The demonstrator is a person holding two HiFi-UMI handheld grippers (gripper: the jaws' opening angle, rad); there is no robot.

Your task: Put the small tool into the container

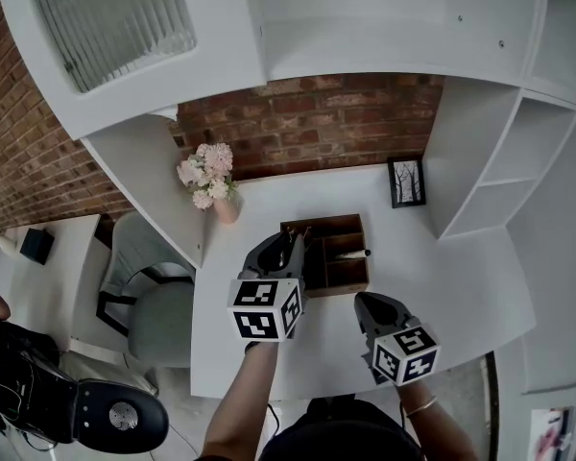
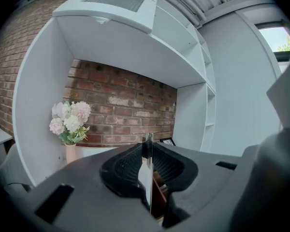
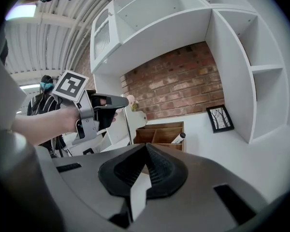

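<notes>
Left gripper point(image 1: 293, 248): jaws clamped on a thin silver metal tool point(image 2: 148, 175), held upright over the left end of the brown wooden compartment box point(image 1: 338, 223). Right gripper point(image 3: 146, 146): jaws together, empty, near the box's front.

Brown wooden container point(image 1: 331, 223), silver small tool point(image 2: 149, 163), red brick wall point(image 1: 307, 123), pink-white flowers point(image 1: 207, 173), white desk point(image 1: 461, 286)

The left tongs point(image 1: 290, 250) are held out farther and higher on a bare, outstretched forearm point(image 1: 242, 401), pads pinched on a thin metal tool point(image 2: 148, 173). The right tongs point(image 1: 367, 305) sit nearer, off to the right, pads pressed together with nothing between them.
</notes>
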